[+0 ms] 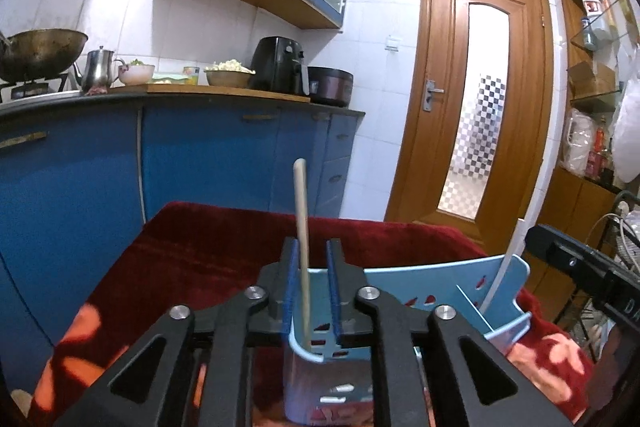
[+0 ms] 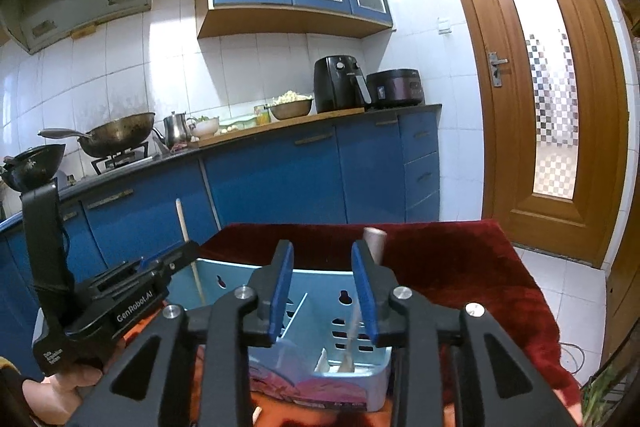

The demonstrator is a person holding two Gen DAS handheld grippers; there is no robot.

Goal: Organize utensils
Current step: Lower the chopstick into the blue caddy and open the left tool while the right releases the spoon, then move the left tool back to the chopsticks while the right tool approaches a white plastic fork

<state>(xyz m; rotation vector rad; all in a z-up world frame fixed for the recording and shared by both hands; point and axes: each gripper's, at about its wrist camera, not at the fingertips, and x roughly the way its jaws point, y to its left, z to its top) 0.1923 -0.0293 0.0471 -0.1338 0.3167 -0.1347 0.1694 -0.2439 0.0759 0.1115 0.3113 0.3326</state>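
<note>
A light blue plastic utensil holder (image 1: 448,287) (image 2: 320,291) with compartments stands on a red cloth (image 1: 208,251) (image 2: 448,267). A wooden stick-like utensil (image 1: 302,227) (image 2: 188,247) stands upright in its left compartment. My left gripper (image 1: 313,277) is open, its blue pads either side of the stick and not touching it; it also shows in the right wrist view (image 2: 160,263). My right gripper (image 2: 323,291) is open above the holder's right compartment. A utensil with a pale handle (image 2: 374,243) stands there beside the right finger, apart from it. A white utensil (image 1: 502,267) leans in the holder's right end.
Blue kitchen cabinets (image 2: 280,179) with a counter run behind the cloth, carrying a wok (image 2: 120,131), kettle (image 2: 176,129), bowls, an air fryer (image 2: 340,83) and a cooker. A wooden door (image 2: 540,87) stands to the right. Shelves (image 1: 596,87) hold clutter at far right.
</note>
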